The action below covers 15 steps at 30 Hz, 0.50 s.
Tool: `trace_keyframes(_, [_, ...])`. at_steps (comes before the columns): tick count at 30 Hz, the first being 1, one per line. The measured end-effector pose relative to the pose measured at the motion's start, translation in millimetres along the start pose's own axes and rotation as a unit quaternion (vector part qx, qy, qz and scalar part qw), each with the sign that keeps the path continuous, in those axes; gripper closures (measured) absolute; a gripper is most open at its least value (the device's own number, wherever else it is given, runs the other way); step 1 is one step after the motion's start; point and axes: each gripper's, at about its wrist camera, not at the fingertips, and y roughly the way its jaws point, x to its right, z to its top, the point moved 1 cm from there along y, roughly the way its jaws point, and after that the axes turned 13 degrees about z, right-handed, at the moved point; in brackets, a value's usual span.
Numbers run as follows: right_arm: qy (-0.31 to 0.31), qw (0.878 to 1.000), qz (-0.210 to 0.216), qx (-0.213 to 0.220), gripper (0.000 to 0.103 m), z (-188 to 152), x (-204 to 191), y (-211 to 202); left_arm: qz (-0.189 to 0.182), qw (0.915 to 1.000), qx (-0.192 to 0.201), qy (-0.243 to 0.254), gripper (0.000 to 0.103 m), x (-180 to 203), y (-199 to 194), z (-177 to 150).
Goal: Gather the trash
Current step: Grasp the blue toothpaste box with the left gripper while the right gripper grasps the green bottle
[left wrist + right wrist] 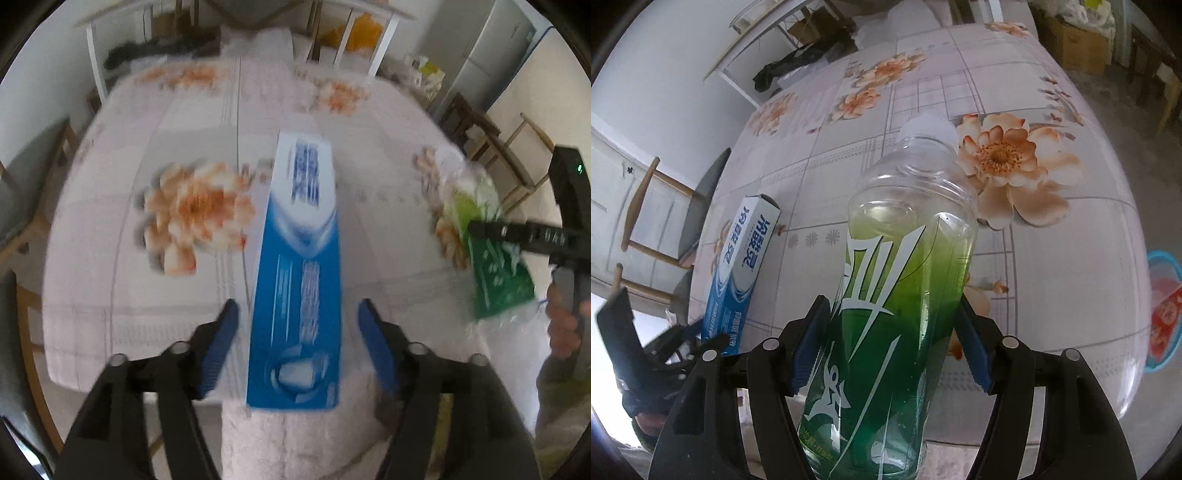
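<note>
Bottle (pixel 901 295) between right tool (pixel 890 347) pads (clamped)

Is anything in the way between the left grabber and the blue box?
Nothing visible is. The blue box already lies between the left gripper's open fingers, with small gaps on both sides. The right gripper grips the green bottle, off to the side.
</note>
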Motion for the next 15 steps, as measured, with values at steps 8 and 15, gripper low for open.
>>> trace_keyframes(8, [0.02, 1.0, -0.006, 0.017, 0.034, 9, 2, 2, 0.057, 0.9973, 0.027, 0.037, 0.032, 20, 23, 33])
trace_keyframes(15, [0.038, 0.999, -0.002, 0.018, 0.031, 7, 9, 5, 0.063, 0.9967, 0.008, 0.05, 0.039, 29, 41, 33])
